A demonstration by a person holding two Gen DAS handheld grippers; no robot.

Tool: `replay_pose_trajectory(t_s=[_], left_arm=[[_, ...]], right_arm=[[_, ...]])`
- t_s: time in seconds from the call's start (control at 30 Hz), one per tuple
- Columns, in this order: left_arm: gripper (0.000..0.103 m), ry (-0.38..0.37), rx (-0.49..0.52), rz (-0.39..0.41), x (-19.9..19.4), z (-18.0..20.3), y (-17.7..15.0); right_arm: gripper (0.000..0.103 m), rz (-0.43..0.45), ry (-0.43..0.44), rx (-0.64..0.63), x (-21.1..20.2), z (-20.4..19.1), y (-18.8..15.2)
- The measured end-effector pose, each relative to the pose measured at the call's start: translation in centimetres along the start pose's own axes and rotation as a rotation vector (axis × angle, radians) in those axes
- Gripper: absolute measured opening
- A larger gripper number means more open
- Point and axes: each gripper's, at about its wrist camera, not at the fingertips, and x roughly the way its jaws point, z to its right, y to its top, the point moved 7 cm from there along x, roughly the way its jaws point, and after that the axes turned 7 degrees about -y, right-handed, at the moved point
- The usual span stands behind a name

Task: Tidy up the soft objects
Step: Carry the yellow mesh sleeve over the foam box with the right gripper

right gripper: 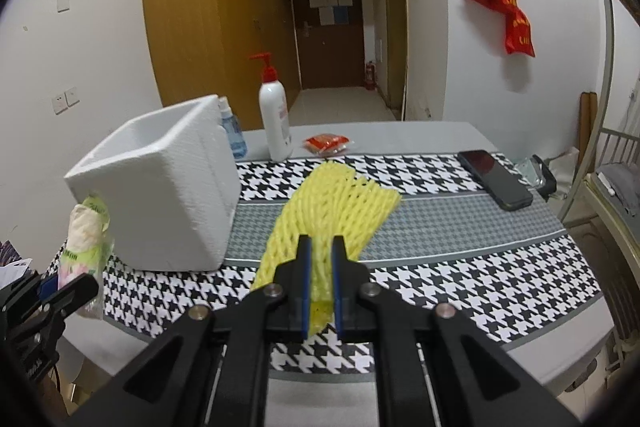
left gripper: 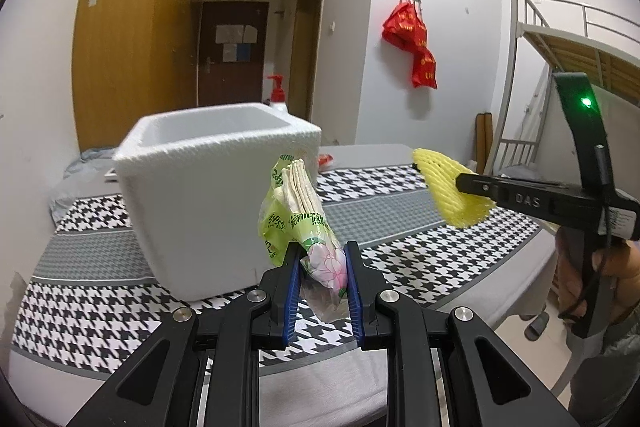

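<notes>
My left gripper [left gripper: 322, 251] is shut on a green tissue pack [left gripper: 298, 211] and holds it upright above the table, just in front of the white foam box [left gripper: 208, 195]. The pack also shows in the right wrist view [right gripper: 86, 231]. My right gripper [right gripper: 320, 247] is shut on a yellow foam net sleeve [right gripper: 332, 203] and holds it above the table, right of the box [right gripper: 160, 187]. The sleeve also shows in the left wrist view [left gripper: 448, 187]. The box's open top faces up.
The table has a houndstooth cloth [right gripper: 460, 267]. A pump bottle [right gripper: 274, 119], a small blue bottle [right gripper: 232, 131] and a red packet [right gripper: 328, 143] stand at the back. A black phone [right gripper: 496, 179] lies at the right. A metal bunk frame [left gripper: 560, 47] stands beyond the table's right side.
</notes>
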Motion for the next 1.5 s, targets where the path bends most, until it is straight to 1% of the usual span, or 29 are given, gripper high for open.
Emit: replay_pose_trajectory(t_s=[0.27,0.4,0.63,0.83,1.07,1.5], left_arm=[[0.022,0.011,0.016,0.017,-1.5,0.1,1.0],[0.022,0.018,0.026,0.041,-2.5,0.1,1.6],[0.022,0.054,0.054,0.081,-4.1,-0.3,3.0],[0.022,0.083,0.044,0.109,-5.2,-1.7,3.9],[0.022,0.128,0.026,0.144,-6.6,-3.4,4.3],[0.022,0.176,0.005,0.182,-8.0,-5.0,5.0]], right_arm=[[0.011,0.055,0.038,-0.002,-2.8,-1.2,-0.3],[0.011,0.086,0.065,-0.009,-4.2,-2.5,0.0],[0.011,0.135,0.109,-0.031,-5.7,-4.4,1.0],[0.011,0.169,0.145,-0.044,-6.3,-6.0,2.1],[0.011,0.186,0.191,-0.067,-6.5,-7.7,2.5],[0.011,0.217,0.247,-0.106,-6.9,-9.7,3.3]])
